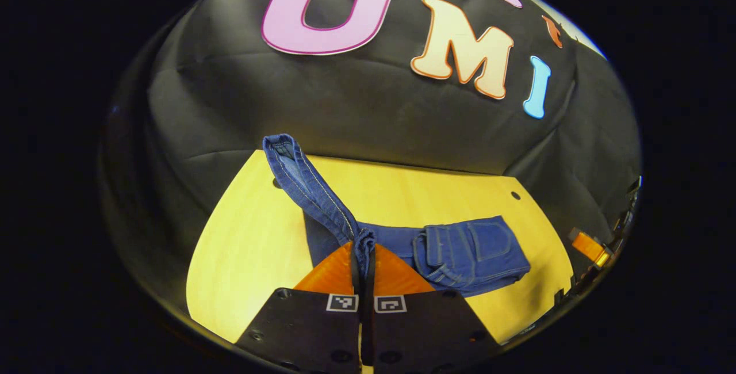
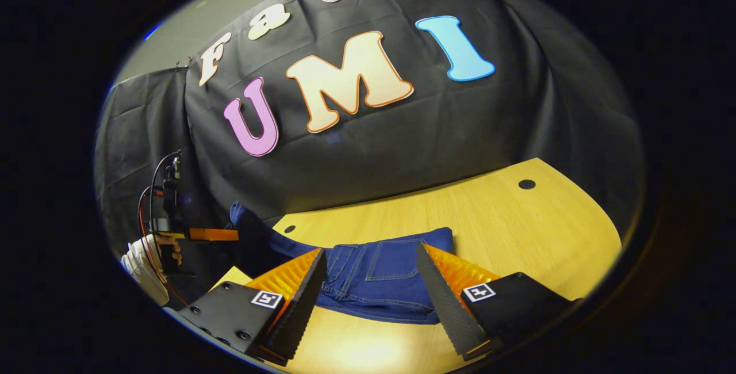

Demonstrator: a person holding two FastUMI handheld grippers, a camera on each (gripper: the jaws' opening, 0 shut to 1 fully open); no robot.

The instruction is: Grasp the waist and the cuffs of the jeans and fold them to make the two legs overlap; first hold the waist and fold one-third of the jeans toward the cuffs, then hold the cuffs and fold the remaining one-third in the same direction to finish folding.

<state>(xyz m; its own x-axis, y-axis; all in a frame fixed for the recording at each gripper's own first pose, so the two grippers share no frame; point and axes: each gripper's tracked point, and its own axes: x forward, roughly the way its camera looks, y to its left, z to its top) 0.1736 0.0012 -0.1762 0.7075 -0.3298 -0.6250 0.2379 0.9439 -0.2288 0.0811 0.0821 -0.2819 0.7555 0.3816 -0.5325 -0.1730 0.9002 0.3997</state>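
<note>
Dark blue jeans [image 1: 471, 250] lie on the yellow wooden table [image 1: 247, 247], the waist end with its back pocket folded over at the right. My left gripper [image 1: 363, 246] is shut on a bunched fold of the legs. From the pinch a narrow strip of leg runs up and left to the cuff [image 1: 282, 147], held off the table. In the right gripper view my right gripper [image 2: 371, 254] is open just above the table. Its fingers stand either side of the folded waist part of the jeans [image 2: 379, 276] without touching it.
The left gripper [image 2: 198, 234], held by a hand with a white cuff [image 2: 141, 262], is at the table's far left edge. An orange part of the other gripper [image 1: 589, 245] shows at the right rim. Small holes [image 2: 526, 184] mark the table near the back wall.
</note>
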